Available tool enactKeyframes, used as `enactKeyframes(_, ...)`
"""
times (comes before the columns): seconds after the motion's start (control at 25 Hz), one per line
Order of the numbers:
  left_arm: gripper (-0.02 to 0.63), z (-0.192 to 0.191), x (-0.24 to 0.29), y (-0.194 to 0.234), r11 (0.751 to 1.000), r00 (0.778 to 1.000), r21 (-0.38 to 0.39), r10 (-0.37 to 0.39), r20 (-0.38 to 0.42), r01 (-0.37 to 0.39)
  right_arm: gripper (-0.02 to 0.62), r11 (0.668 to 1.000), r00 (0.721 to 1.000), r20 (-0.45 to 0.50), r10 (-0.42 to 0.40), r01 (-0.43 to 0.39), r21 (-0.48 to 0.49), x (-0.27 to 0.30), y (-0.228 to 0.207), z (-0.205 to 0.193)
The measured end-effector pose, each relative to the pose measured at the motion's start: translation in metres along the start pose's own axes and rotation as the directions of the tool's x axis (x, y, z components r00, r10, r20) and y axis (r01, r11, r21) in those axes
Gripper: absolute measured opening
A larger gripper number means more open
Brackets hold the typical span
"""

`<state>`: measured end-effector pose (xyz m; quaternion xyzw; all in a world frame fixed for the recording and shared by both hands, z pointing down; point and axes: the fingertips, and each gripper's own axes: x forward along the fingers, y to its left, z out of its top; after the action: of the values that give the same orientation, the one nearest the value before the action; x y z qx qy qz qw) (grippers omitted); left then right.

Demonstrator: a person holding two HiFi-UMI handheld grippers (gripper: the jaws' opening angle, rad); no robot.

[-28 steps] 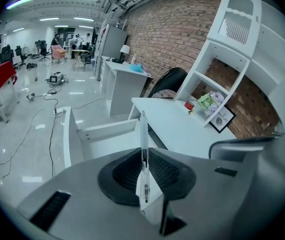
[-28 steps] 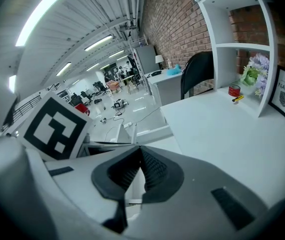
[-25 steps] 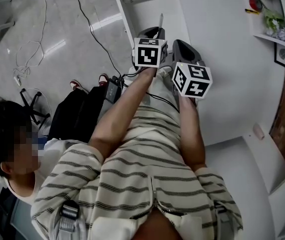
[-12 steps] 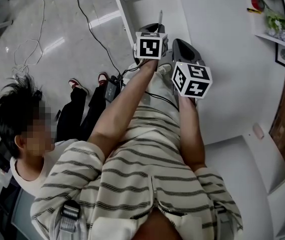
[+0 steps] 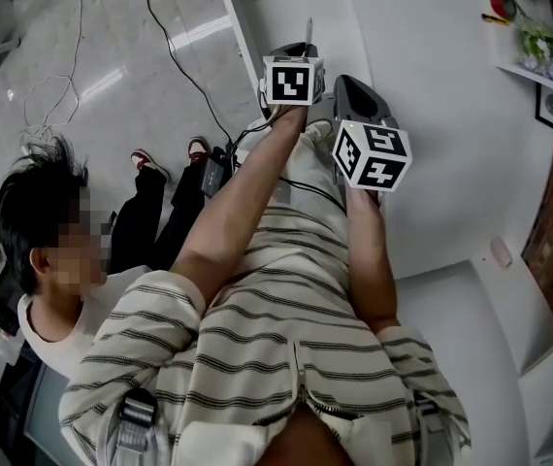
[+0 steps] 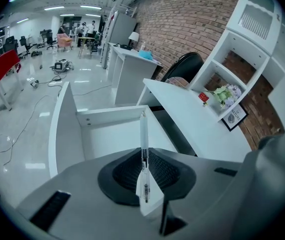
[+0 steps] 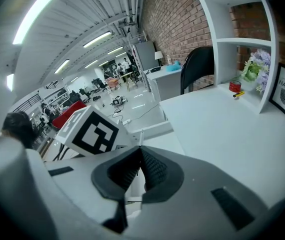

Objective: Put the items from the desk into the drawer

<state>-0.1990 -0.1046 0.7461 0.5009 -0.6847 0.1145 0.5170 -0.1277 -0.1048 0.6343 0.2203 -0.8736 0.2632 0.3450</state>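
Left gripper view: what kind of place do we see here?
Probably an open-plan office or lab: a white desk with shelves, a brick wall, and more desks and chairs far behind.

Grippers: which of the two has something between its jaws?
The left gripper: its jaws clamp a clear plastic pen, while the right gripper holds nothing.

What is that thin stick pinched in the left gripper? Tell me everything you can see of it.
It is a pen: slim and straight, with a clear, whitish plastic barrel that shows a dark ink tube inside, and a narrow tip at the far end. The left gripper is shut on its lower half, so the rest sticks out past the jaws, over the open white drawer. Only the pads touch it.
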Motion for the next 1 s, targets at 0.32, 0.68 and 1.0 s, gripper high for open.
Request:
enactKeyframes(0.32,0.046,-0.003,0.013,0.016,0.999,0.999,-0.036,0.027,-0.028,-0.028,0.011,1.0,1.0,-0.002,-0.006,0.006,0.002,0.003,-0.001,0.0)
enactKeyframes(0.68,0.046,-0.013,0.032,0.03,0.996,0.995,-0.055,0.064,-0.074,-0.068,0.012,1.0,1.0,-0.014,-0.016,0.016,0.006,0.002,-0.005,-0.006)
enactKeyframes(1.0,0.046,-0.02,0.057,0.024,0.996,0.994,-0.078,0.031,-0.103,-0.039,0.011,1.0,0.999,-0.028,-0.017,0.018,0.013,0.003,-0.011,-0.013)
